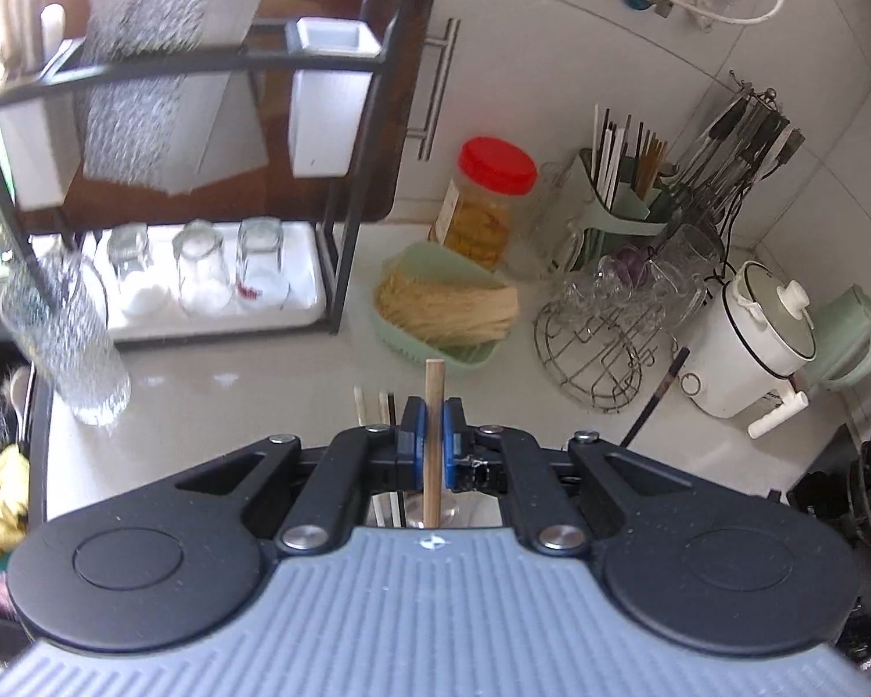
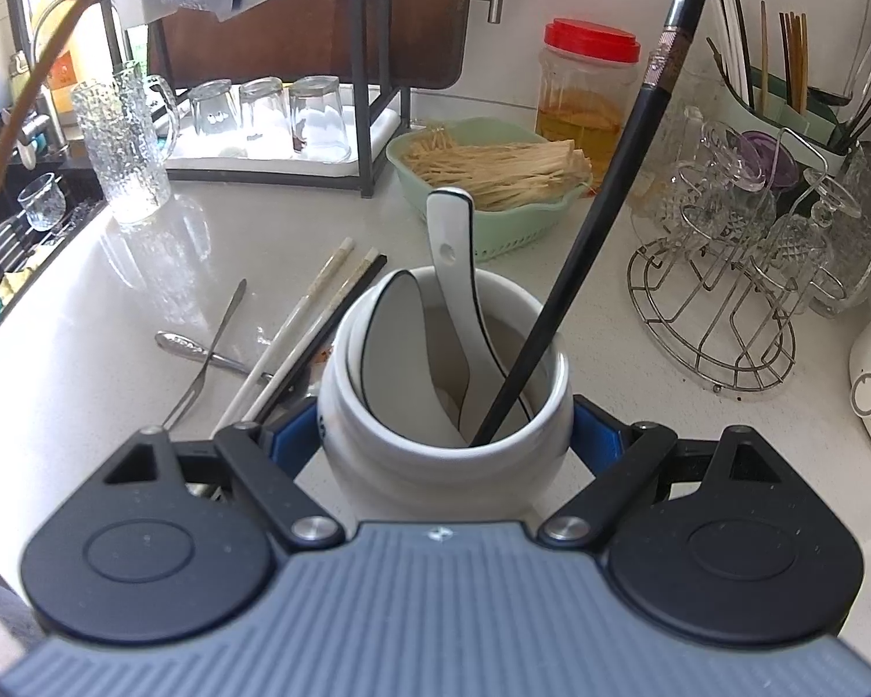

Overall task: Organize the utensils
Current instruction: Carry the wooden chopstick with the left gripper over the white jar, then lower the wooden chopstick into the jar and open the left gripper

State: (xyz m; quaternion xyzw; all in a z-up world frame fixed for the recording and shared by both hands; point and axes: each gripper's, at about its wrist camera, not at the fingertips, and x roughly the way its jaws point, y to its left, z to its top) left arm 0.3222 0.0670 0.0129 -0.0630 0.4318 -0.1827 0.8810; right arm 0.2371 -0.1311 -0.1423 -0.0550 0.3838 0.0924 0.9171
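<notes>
My left gripper (image 1: 434, 435) is shut on a wooden chopstick (image 1: 434, 401) and holds it above the counter; the stick shows as a brown line at the top left of the right wrist view (image 2: 26, 104). My right gripper (image 2: 444, 435) is shut on a white ceramic jar (image 2: 441, 453) standing on the counter. Inside the jar are two white spoons (image 2: 453, 244) and a black chopstick (image 2: 615, 197). Left of the jar, white and black chopsticks (image 2: 296, 337), a fork (image 2: 203, 360) and a metal spoon (image 2: 186, 345) lie on the counter.
A green basket of noodles (image 2: 493, 174), a red-lidded jar (image 2: 586, 81), a wire rack of glasses (image 2: 743, 267), a green utensil caddy (image 2: 784, 93), a textured glass mug (image 2: 122, 145) and a black dish rack with upturned glasses (image 2: 273, 110) stand behind. A white cooker (image 1: 755, 337) stands right.
</notes>
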